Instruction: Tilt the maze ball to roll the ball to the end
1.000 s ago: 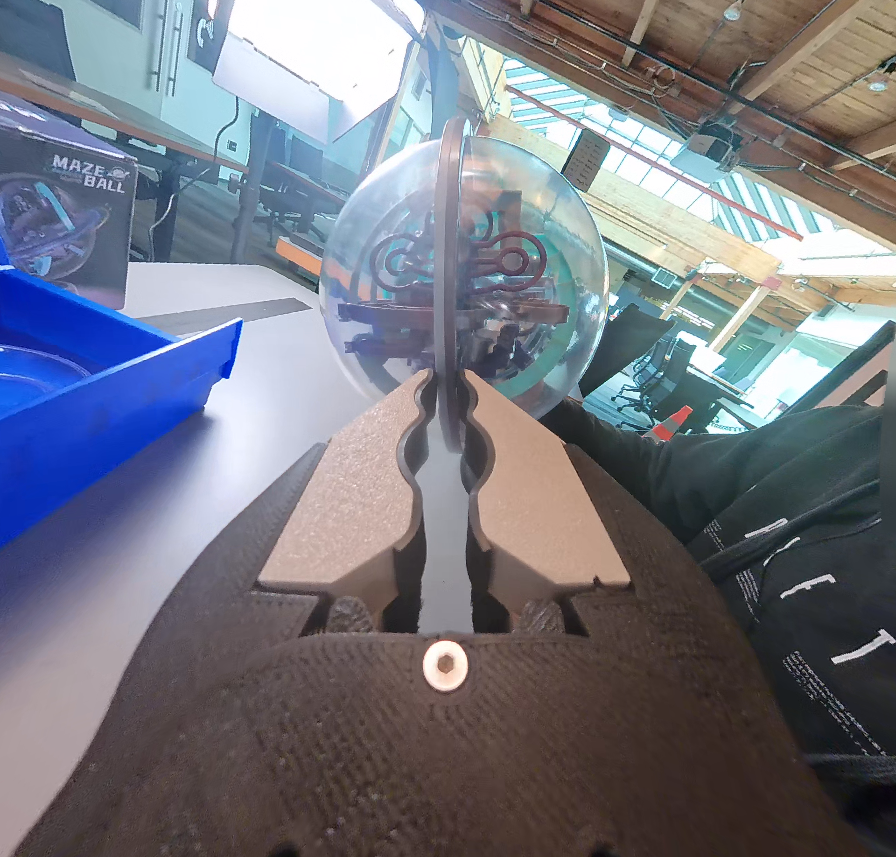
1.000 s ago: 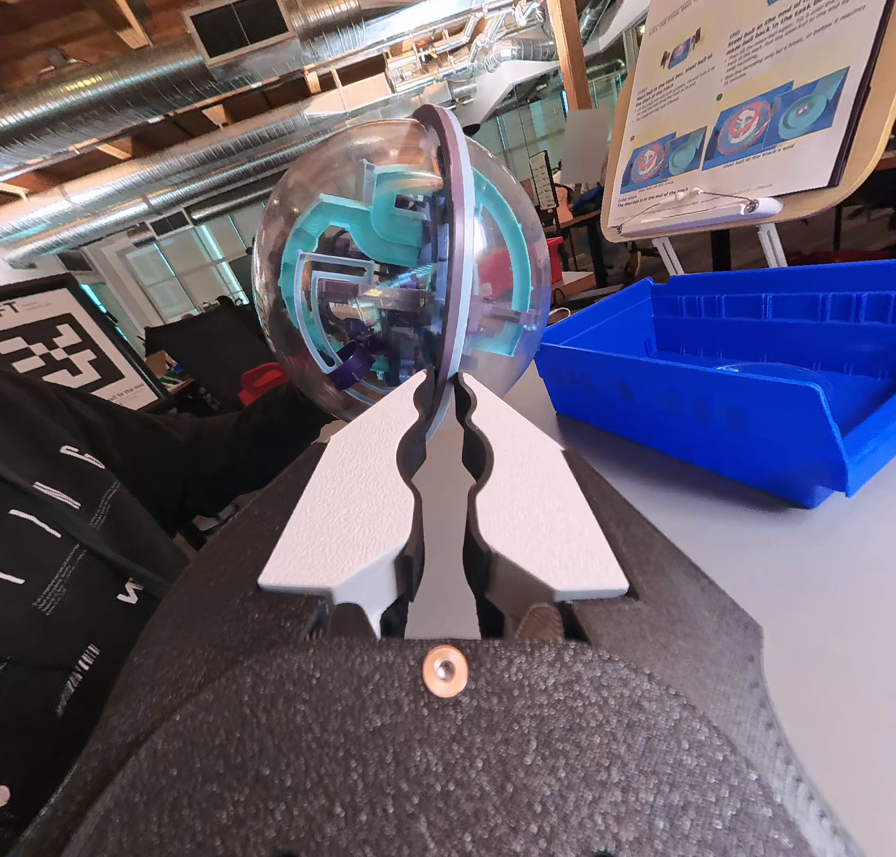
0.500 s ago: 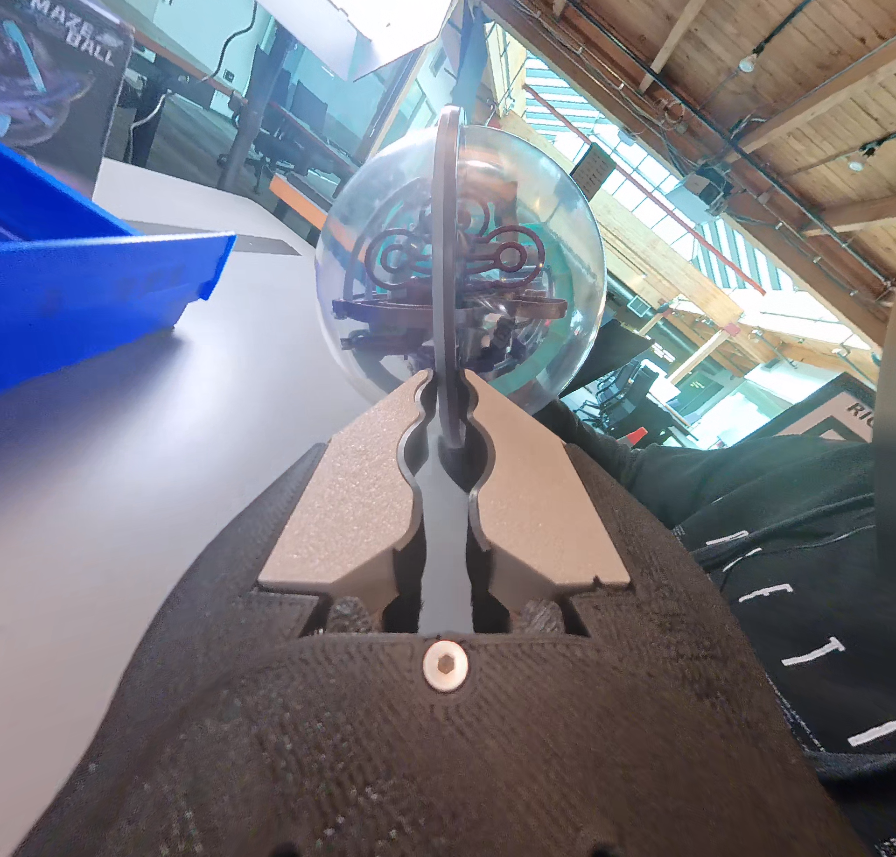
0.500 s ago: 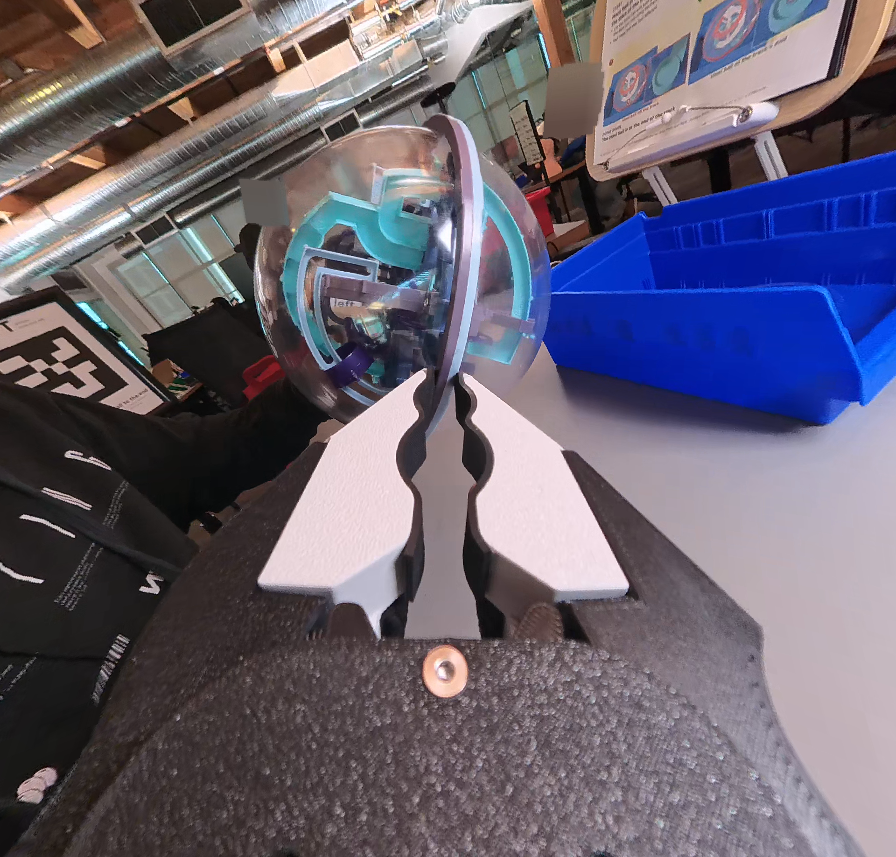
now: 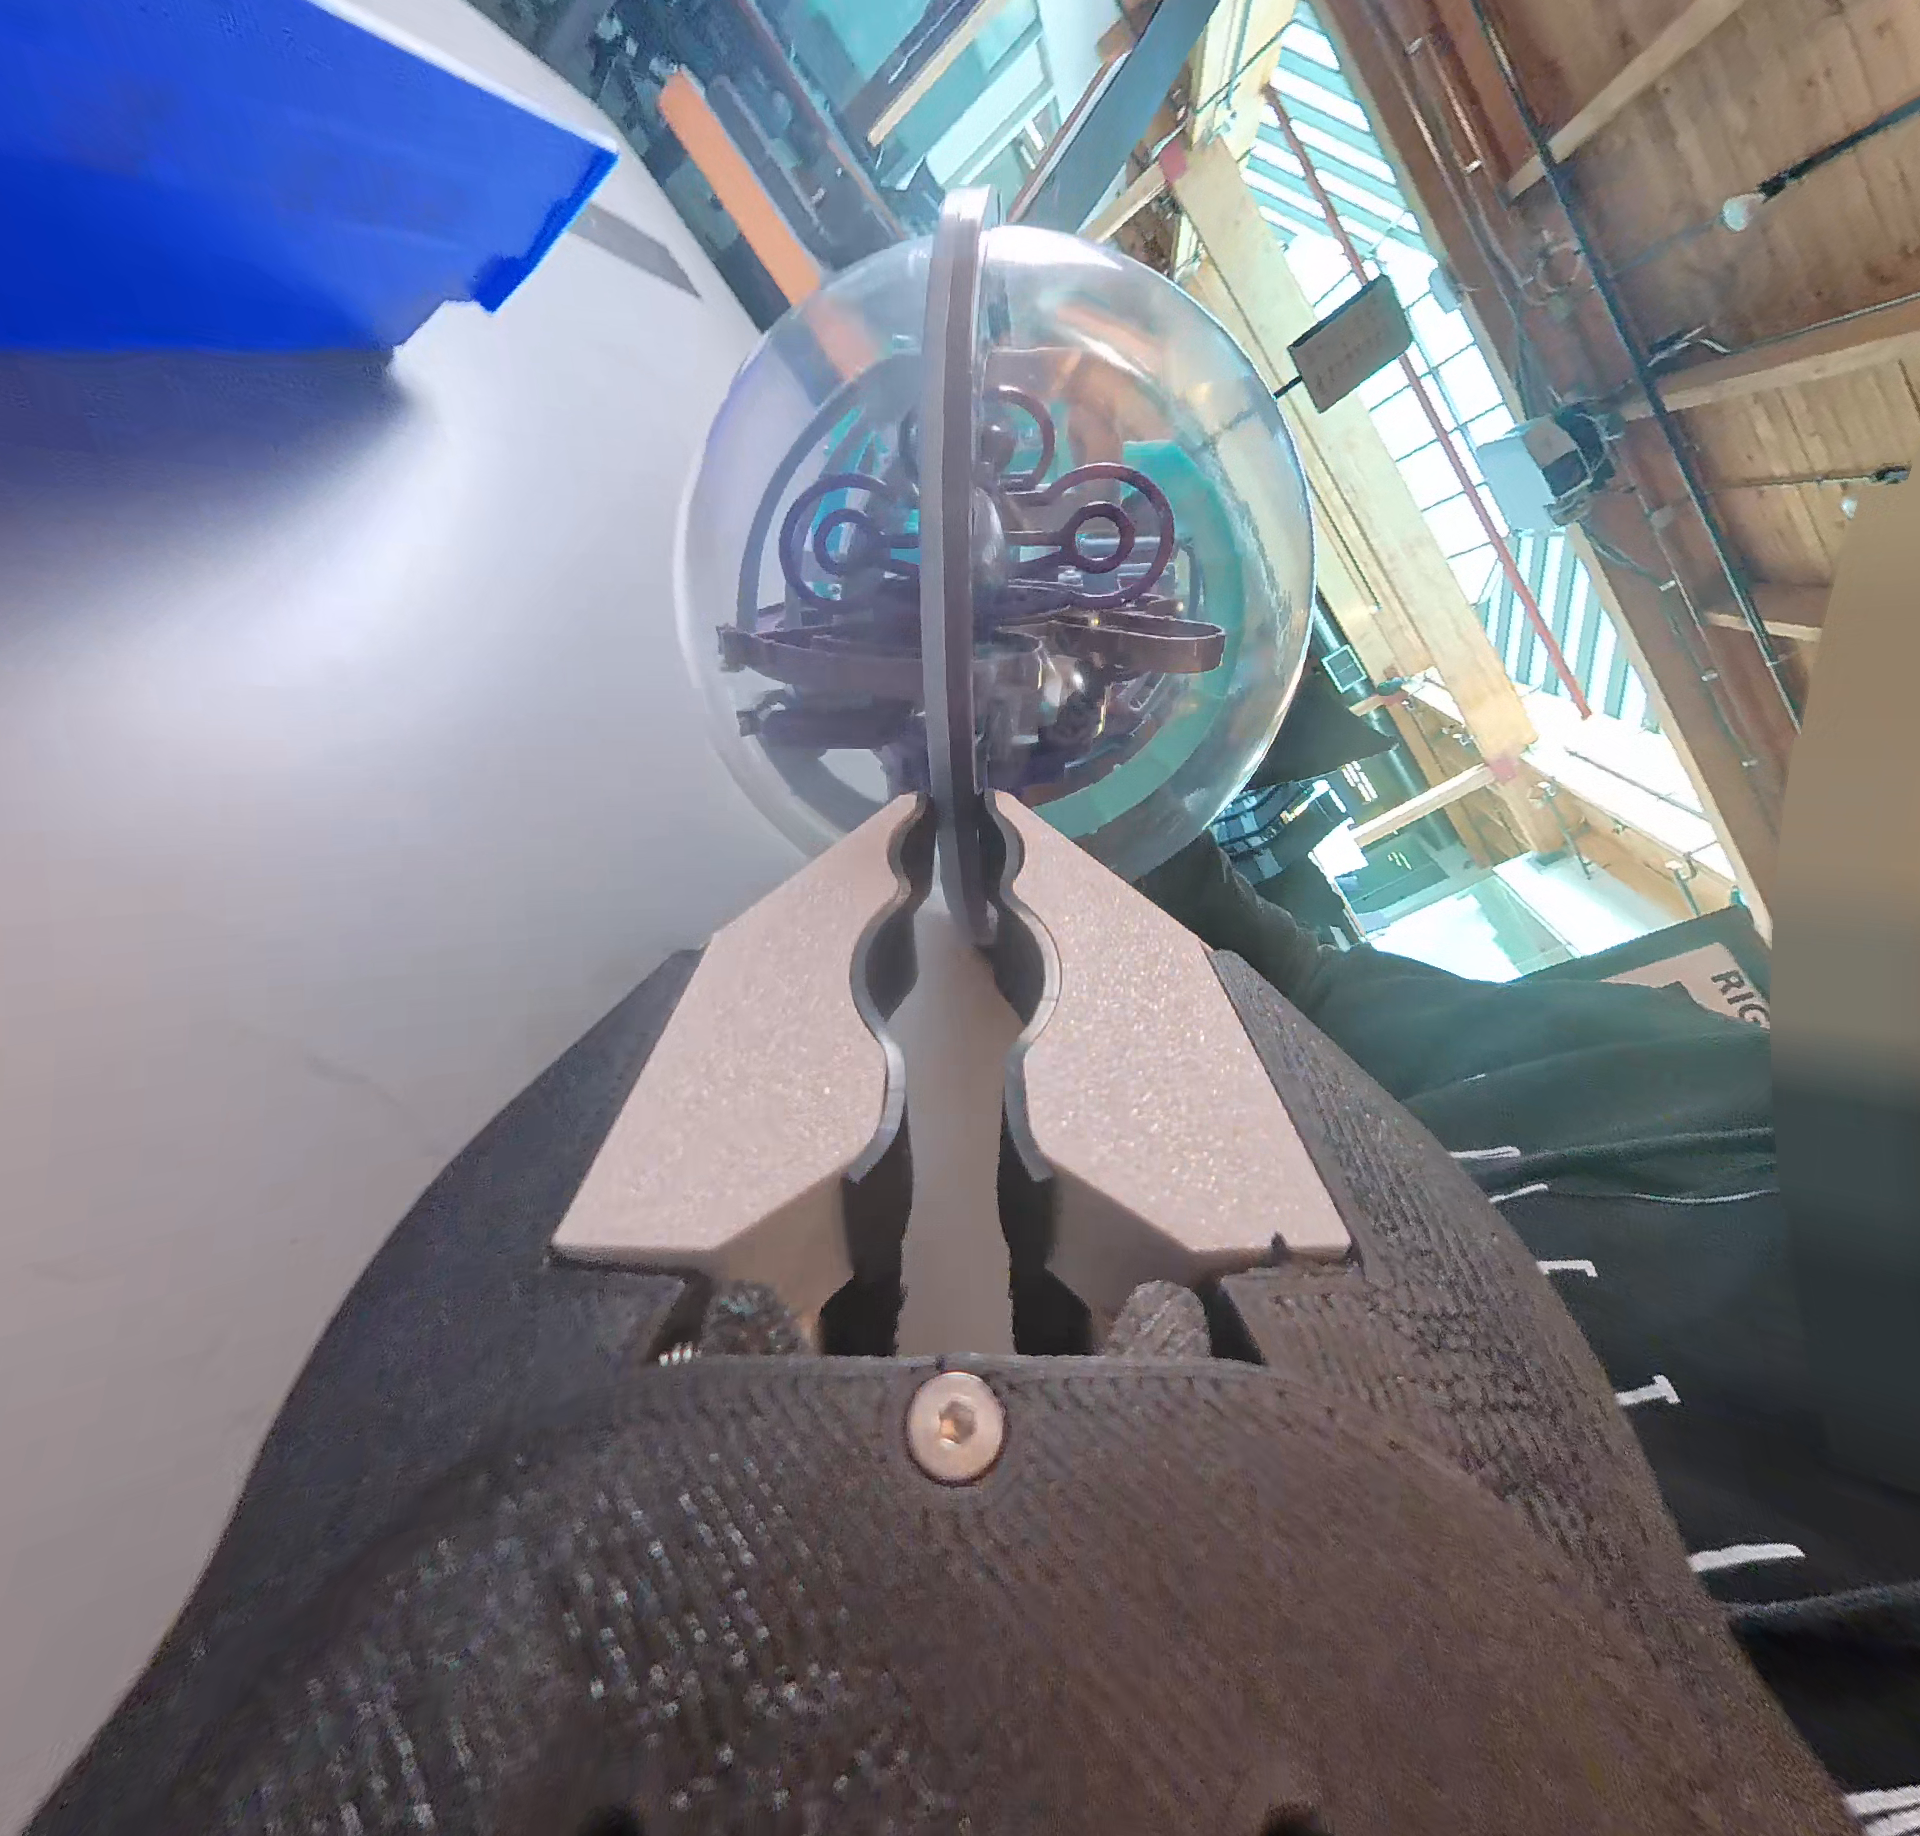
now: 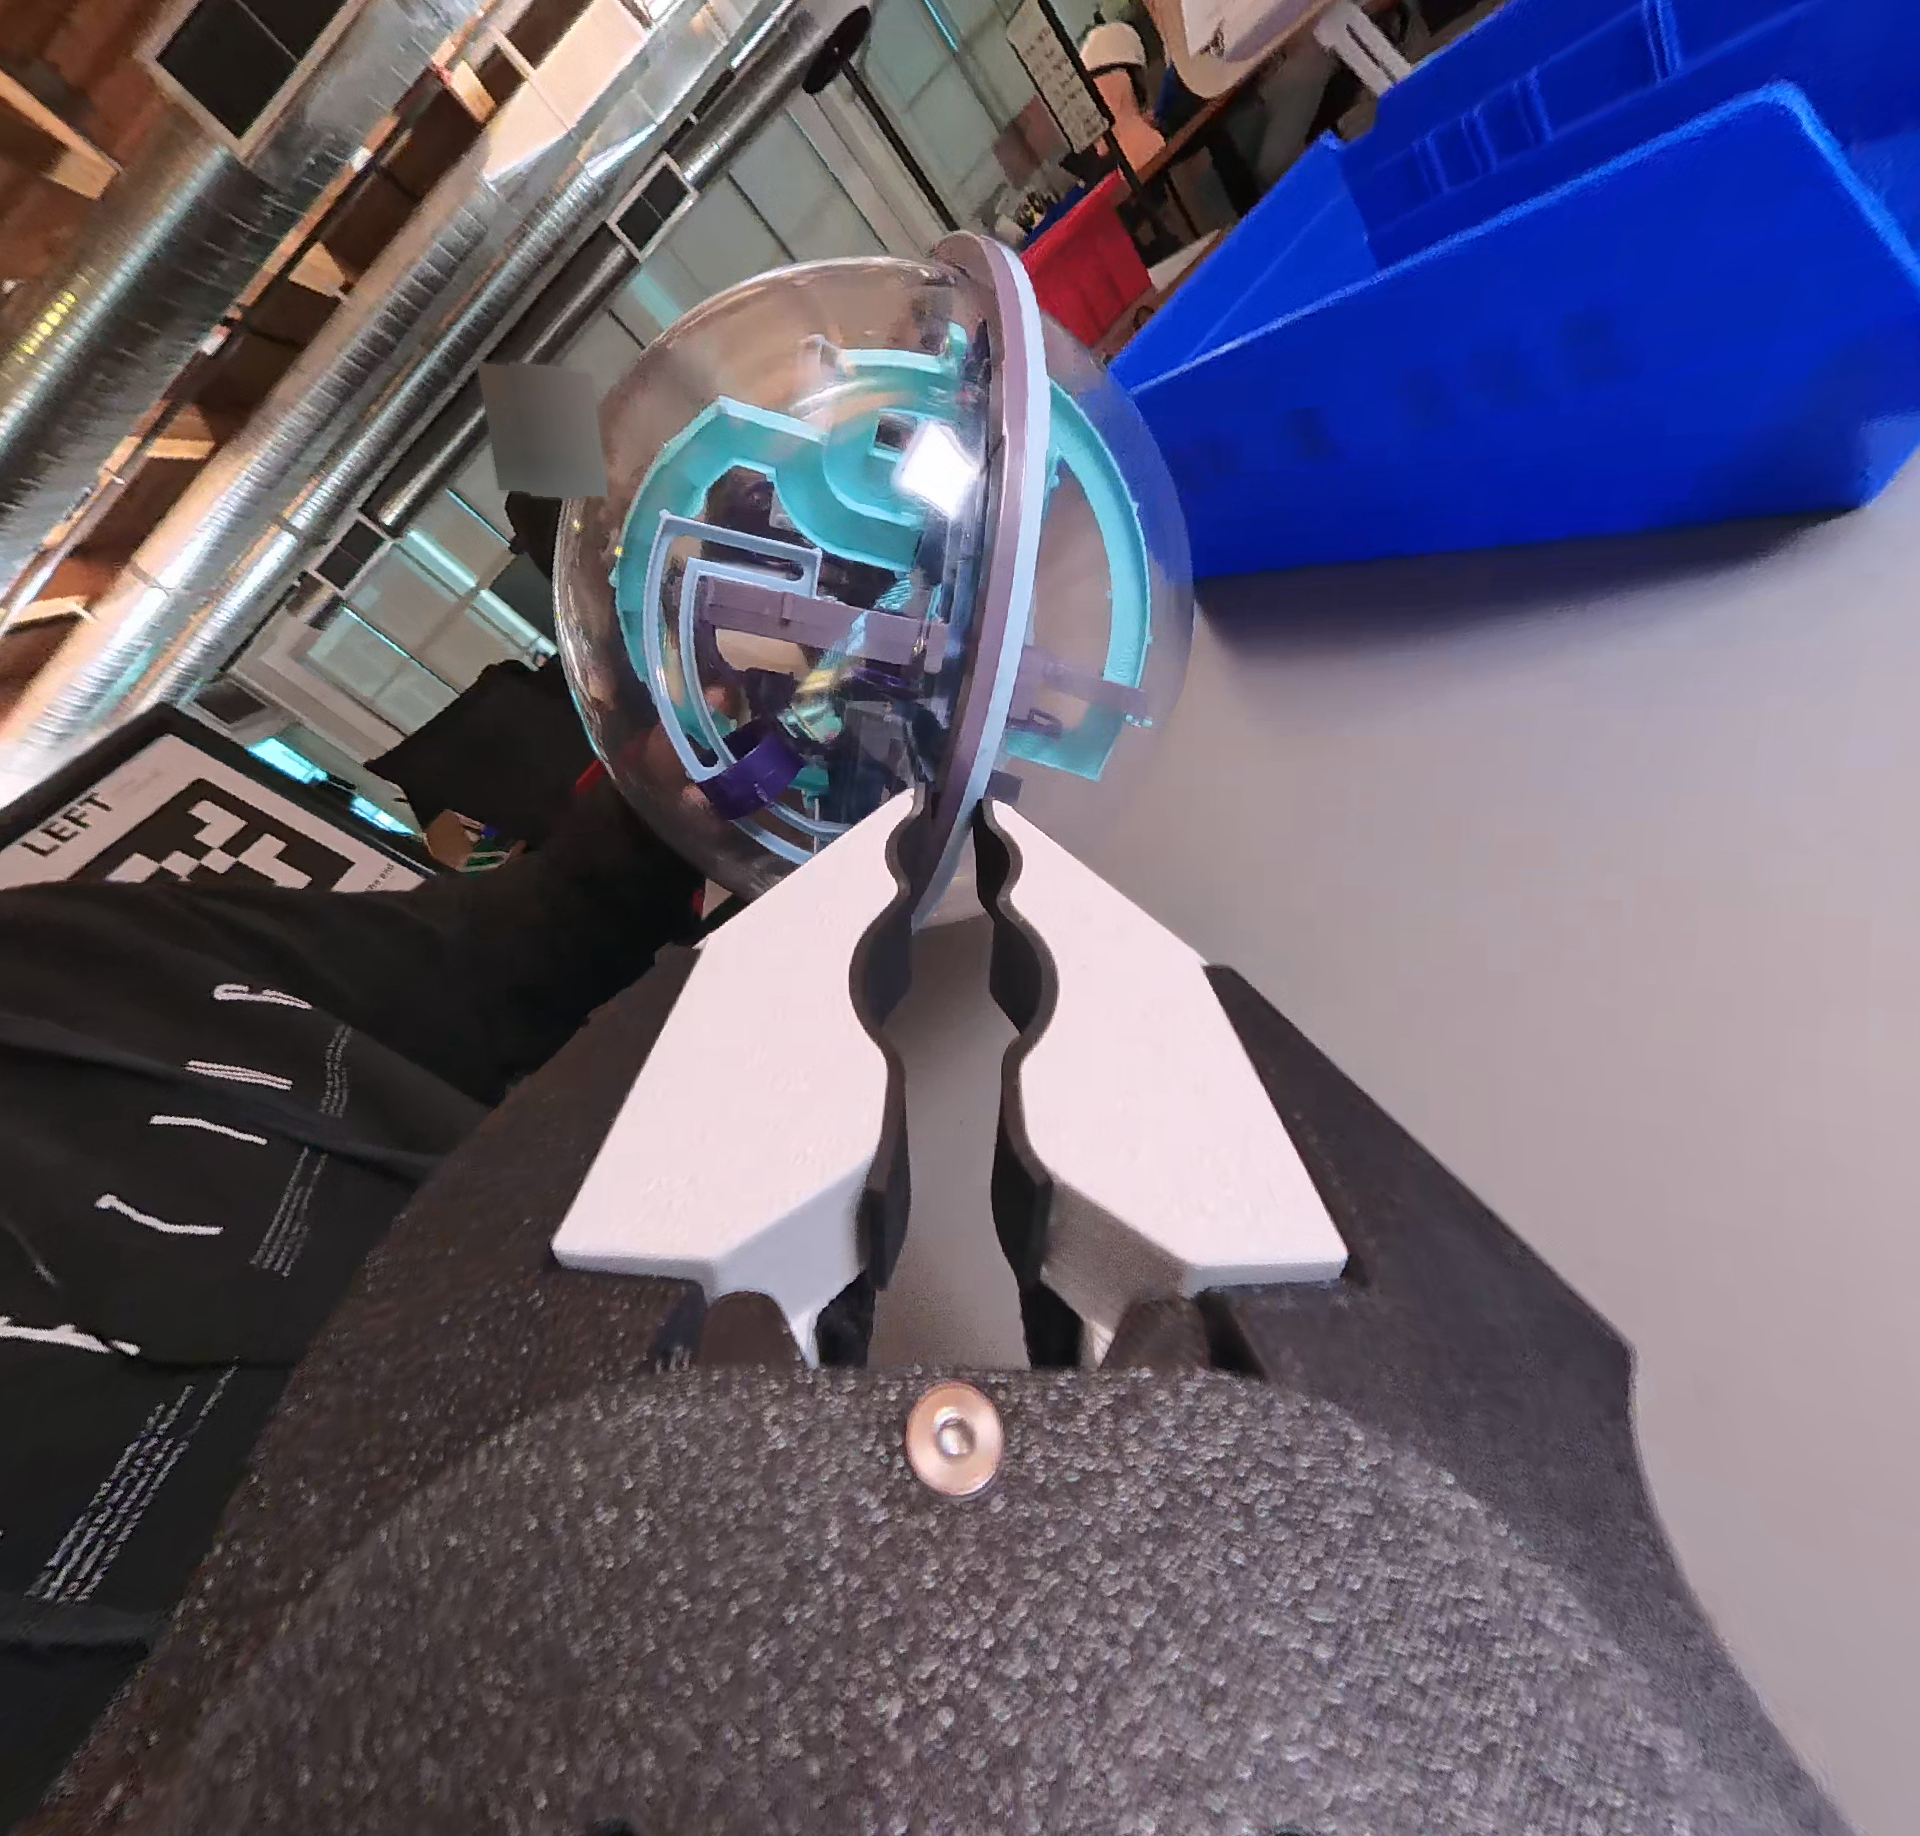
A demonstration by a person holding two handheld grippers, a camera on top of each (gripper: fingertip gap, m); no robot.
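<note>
The maze ball [image 5: 997, 539] is a clear sphere with teal and purple tracks inside and a flat grey rim around its middle. My left gripper [image 5: 961, 825] is shut on that rim, the pads pressing on both sides. In the right wrist view the maze ball [image 6: 862, 581] shows its teal track, and my right gripper [image 6: 948, 818] is shut on the rim from the opposite side. The ball is held in the air above the grey table [image 5: 312, 747] and is tilted. The small steel ball inside cannot be made out for sure.
A blue plastic bin [image 5: 260, 155] stands on the table to the left, and shows to the right in the right wrist view [image 6: 1558, 384]. A person's dark sleeve [image 6: 208, 1059] lies close behind the ball. A marker board [image 6: 208, 841] stands at the left.
Both grippers have rolled the maze ball over: the table and bin swing steeply in both views. Both grasps on the rim stay the same.
</note>
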